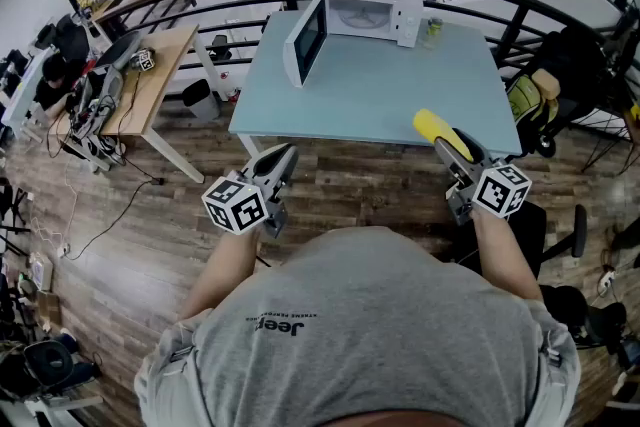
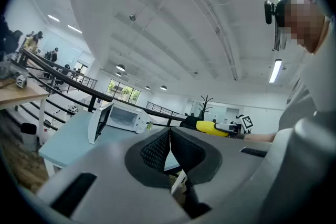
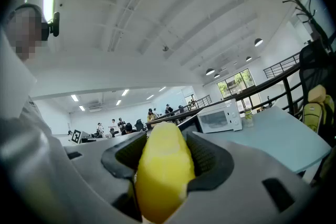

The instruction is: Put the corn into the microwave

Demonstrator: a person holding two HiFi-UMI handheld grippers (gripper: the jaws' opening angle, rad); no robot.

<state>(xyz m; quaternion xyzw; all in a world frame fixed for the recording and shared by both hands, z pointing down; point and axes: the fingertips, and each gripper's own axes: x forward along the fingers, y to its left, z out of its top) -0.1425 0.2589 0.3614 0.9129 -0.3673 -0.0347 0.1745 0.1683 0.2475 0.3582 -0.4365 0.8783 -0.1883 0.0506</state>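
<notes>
Beyond a grey shirt (image 1: 370, 335), the left gripper (image 1: 285, 157) was pressed together, empty, while the right gripper (image 1: 452, 151) pinched the corn (image 1: 435, 127) over the near edge of the table (image 1: 370, 95); carrying it level into the far microwave (image 1: 372, 13), clear of its open door (image 1: 305, 40), seemed best.

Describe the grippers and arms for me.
The left gripper and right gripper are grey tapered shells with black ribbed pads. Each carries a white cube with black square markers. The person wears a grey short-sleeved T-shirt.

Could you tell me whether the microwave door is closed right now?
No, the microwave door stands swung wide open in the head view.
</notes>
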